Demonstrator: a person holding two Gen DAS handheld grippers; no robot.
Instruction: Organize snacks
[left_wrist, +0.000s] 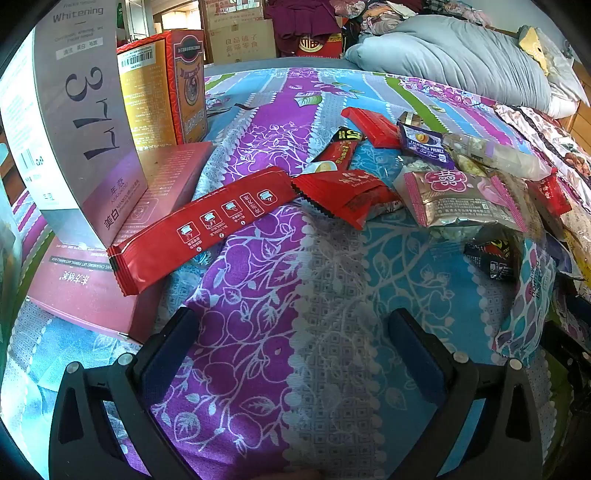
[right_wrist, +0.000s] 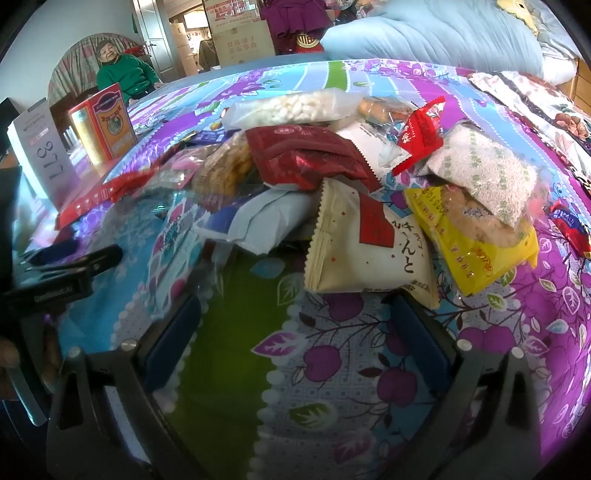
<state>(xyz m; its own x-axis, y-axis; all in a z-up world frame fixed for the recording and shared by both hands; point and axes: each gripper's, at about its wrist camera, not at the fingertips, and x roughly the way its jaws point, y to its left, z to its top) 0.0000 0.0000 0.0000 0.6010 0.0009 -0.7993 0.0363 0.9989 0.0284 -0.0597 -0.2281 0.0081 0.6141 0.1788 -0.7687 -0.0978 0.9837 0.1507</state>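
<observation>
On the bed, a patterned sheet (right_wrist: 369, 369) covers everything, and your snacks lie on it in a loose heap (right_wrist: 332, 166) just beyond the right gripper (right_wrist: 295, 332). Both grippers hover with fingers spread wide and nothing between them; the left gripper (left_wrist: 295, 350) faces bare sheet.

Far left stand a tall white box (left_wrist: 81, 110) and a red-and-gold box (left_wrist: 166, 85), with a flat pink box (left_wrist: 92, 288) nearer. A long red packet (left_wrist: 199, 229) leans on that pink box, and a nudge could slide it off.

The heap is the main risk: packets overlap, so pulling the cream packet (right_wrist: 362, 243), nearest your right fingers, may drag the yellow bag (right_wrist: 480, 254) beside it. The soft sheet could bunch into closing fingers. The clear puffed-rice bag (right_wrist: 291, 105) may crush if squeezed hard.
</observation>
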